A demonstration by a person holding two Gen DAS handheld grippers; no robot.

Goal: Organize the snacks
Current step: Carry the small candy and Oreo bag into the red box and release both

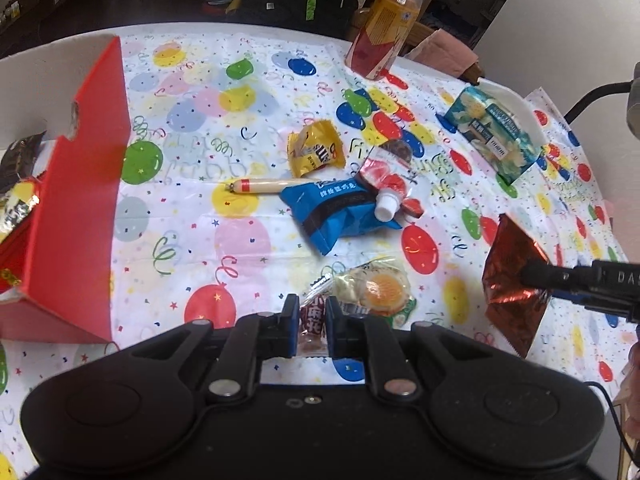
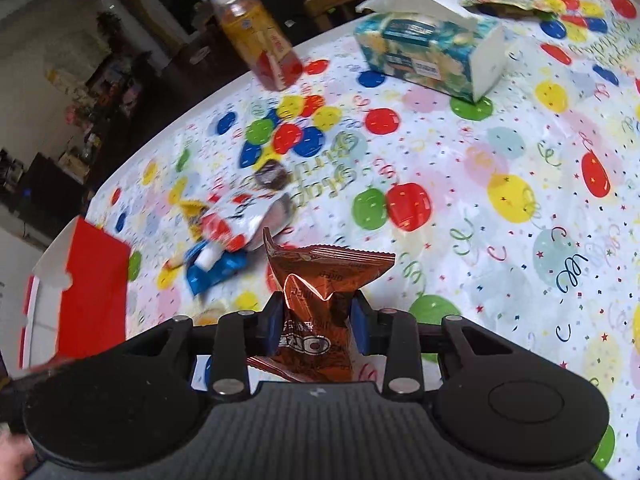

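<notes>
Right claw (image 2: 317, 322) is pinching a copper-brown cookie packet (image 2: 320, 280) between its blue pads, the packet crumpling and standing up out of the fingers. In the left wrist view the same packet (image 1: 516, 280) is hanging above the tabletop (image 1: 200, 208) at the right edge, held by the right claw (image 1: 532, 276) coming in from the side.

Left claw (image 1: 312, 322) is closing on a small red-and-white candy packet (image 1: 314, 320), pads pressing both sides of it; the packet is lying on the tabletop just beside a clear packet with a yellow-orange round sweet (image 1: 380, 292).

Red box (image 1: 76, 208) is sitting at the left on the tabletop, open, with a few wrappers (image 1: 18, 184) inside; what they are is hard to tell, too cut off at the edge.

In the middle of the tabletop: a blue snack bag (image 1: 332, 208) with a red-and-white spout pouch (image 1: 388, 184) lying across its upper right corner, a yellow candy bag (image 1: 316, 150) just behind, and a sausage stick (image 1: 260, 186) touching the blue bag's left end. Tissue pack (image 1: 496, 136) is sitting at the far right, an orange drink bottle (image 1: 384, 28) standing at the far edge.
</notes>
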